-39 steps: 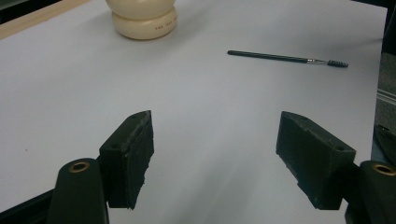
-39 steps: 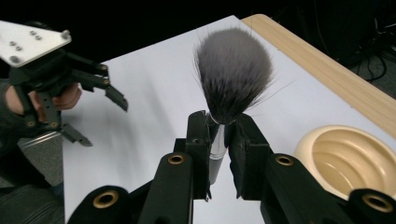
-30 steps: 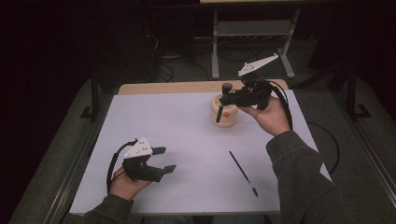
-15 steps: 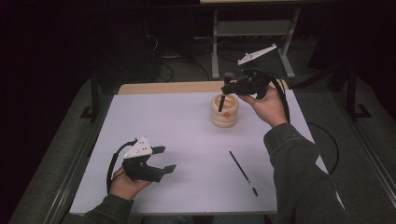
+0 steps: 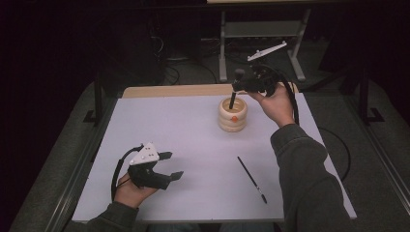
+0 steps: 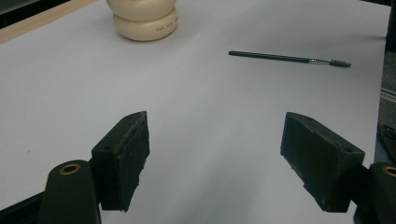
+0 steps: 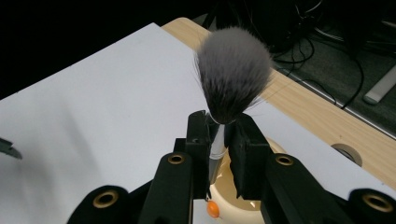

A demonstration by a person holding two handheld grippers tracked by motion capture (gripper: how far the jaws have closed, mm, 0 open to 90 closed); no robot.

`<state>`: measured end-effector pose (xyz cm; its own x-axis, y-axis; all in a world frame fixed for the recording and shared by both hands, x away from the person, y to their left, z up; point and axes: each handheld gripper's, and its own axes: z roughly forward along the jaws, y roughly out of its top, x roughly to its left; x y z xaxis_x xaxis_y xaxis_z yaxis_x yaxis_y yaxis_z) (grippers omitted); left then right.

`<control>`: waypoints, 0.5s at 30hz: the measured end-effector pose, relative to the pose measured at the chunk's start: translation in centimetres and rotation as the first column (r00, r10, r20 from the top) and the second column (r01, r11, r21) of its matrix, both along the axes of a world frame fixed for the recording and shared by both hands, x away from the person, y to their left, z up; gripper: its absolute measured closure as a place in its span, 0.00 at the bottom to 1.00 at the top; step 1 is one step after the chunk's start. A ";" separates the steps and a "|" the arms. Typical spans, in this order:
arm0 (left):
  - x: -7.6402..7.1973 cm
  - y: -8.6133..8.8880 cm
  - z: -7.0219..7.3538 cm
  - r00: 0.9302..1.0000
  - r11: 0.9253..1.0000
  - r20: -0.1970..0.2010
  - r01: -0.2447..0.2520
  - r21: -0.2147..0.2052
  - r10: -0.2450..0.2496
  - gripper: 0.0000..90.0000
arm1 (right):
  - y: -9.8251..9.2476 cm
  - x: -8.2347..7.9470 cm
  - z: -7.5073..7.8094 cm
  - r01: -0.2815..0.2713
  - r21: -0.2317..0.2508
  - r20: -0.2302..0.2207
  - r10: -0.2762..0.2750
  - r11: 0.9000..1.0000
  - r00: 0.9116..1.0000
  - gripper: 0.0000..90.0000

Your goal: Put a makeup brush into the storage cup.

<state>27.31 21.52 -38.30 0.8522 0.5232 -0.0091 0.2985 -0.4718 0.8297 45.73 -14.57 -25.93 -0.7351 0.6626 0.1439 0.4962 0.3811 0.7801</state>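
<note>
Right gripper (image 5: 237, 86) shifted back over holder (image 5: 232, 115), clamped on brush (image 7: 232, 74) (handle entering); left gripper (image 5: 170, 166) wide, idle.

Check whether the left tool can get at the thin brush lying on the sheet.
Probably yes: the left tool is open and holds nothing, and only bare white sheet lies between it and the thin brush.

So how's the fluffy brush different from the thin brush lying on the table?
The fluffy brush is clamped upright in the right gripper, its handle end down in the cream holder; the thin brush lies flat and loose on the white table. The fluffy brush has a big grey bristle head; the thin brush ends in a tiny spiral tip. Both have slim dark handles.
</note>
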 end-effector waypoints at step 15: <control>0.0 -0.1 -0.1 1.000 1.000 0.000 0.007 0.009 -0.007 0.26 | -0.3 1.4 -1.4 0.071 0.009 -0.028 -0.071 0.997 0.997 0.87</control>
